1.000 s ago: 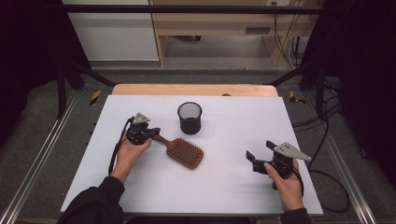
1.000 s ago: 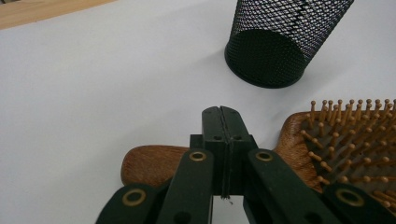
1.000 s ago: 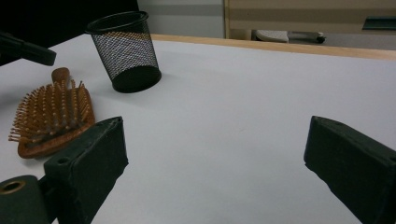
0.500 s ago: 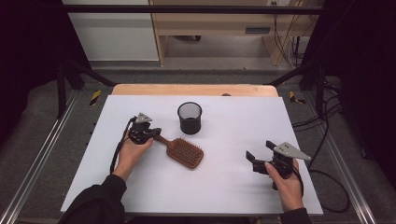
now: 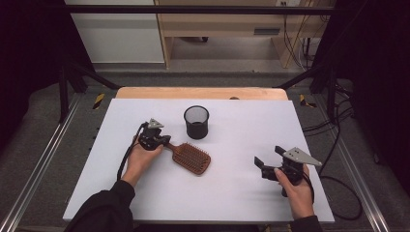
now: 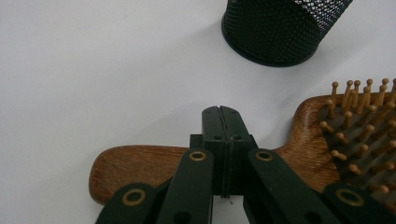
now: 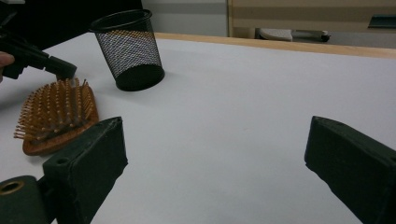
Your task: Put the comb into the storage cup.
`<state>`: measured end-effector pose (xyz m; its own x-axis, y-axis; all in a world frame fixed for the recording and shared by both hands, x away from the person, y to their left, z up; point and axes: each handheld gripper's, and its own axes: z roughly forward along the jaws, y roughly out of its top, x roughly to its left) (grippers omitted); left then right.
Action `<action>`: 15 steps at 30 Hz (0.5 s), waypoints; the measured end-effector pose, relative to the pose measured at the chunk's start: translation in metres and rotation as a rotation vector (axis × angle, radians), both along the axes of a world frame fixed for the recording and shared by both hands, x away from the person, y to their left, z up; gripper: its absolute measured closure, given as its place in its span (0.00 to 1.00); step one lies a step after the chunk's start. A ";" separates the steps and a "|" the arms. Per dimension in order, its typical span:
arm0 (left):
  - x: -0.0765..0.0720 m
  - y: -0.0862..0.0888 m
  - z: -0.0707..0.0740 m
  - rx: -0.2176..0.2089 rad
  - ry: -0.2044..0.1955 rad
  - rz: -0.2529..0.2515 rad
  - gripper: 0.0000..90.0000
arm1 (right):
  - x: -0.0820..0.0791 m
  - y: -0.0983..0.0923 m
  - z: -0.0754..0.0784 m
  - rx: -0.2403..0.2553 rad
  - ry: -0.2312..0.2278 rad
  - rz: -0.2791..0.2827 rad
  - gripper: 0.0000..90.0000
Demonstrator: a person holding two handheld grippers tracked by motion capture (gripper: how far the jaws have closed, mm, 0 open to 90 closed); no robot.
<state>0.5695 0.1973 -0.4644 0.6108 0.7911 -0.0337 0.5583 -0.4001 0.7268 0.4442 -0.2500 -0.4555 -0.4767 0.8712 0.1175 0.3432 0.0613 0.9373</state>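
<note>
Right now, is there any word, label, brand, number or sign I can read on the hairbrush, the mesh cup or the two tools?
No readable text in any view.
Wooden hairbrush: no brand or mark visible on handle or head.
Black mesh cup: no label.
Left gripper and right gripper: no lettering visible.
Yellow-black hazard stripes beside the table: a marking, no words.

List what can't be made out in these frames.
- Left gripper view: the shut jaws cross the hairbrush handle, hiding whether they pinch or only rest on it.
- Left gripper view: mesh cup top cut off by the frame edge.
- High view: cup contents too small and dark to tell.
</note>
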 end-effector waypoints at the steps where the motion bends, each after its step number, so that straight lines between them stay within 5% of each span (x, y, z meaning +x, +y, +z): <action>1: 0.000 0.000 -0.001 -0.004 0.007 -0.007 1.00 | 0.000 0.000 0.000 0.001 0.001 0.000 0.06; 15: -0.011 -0.002 -0.001 0.043 0.028 -0.047 1.00 | 0.000 0.000 0.000 0.004 0.004 0.000 0.06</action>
